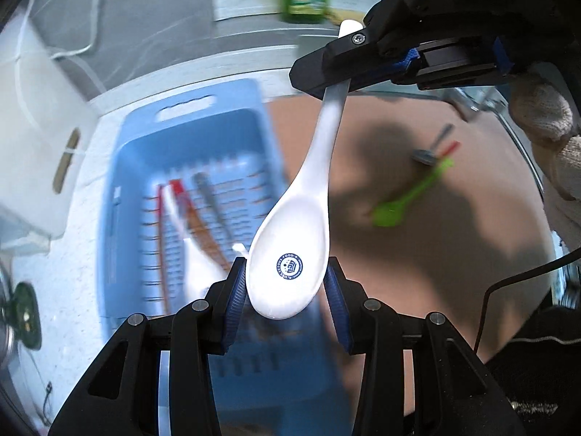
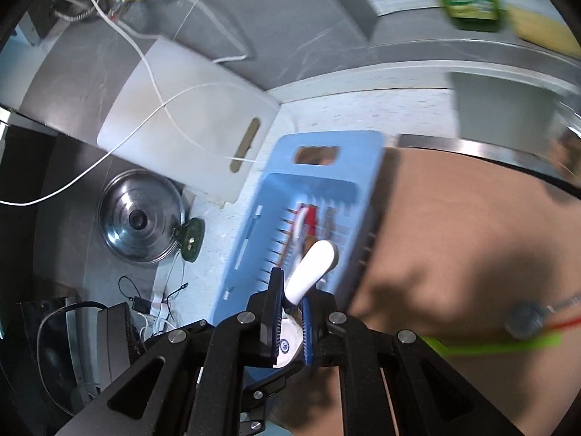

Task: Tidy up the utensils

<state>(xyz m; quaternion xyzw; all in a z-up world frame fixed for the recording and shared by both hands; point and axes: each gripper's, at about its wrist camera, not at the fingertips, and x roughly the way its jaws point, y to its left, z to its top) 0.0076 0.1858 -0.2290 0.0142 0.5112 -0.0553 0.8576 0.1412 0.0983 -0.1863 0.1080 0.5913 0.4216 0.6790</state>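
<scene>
White ceramic spoon (image 1: 290, 247) above blue basket (image 1: 145, 138); our left gripper (image 1: 287, 283) clamps bowl, right gripper (image 2: 292, 321) pinches handle; glazed, slippery, brittle; handle safest hold.

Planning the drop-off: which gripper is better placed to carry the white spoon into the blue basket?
Right, likely. The right gripper is clamped on the white spoon's handle, while the left gripper only brackets the bowl. The blue basket lies just ahead.
</scene>
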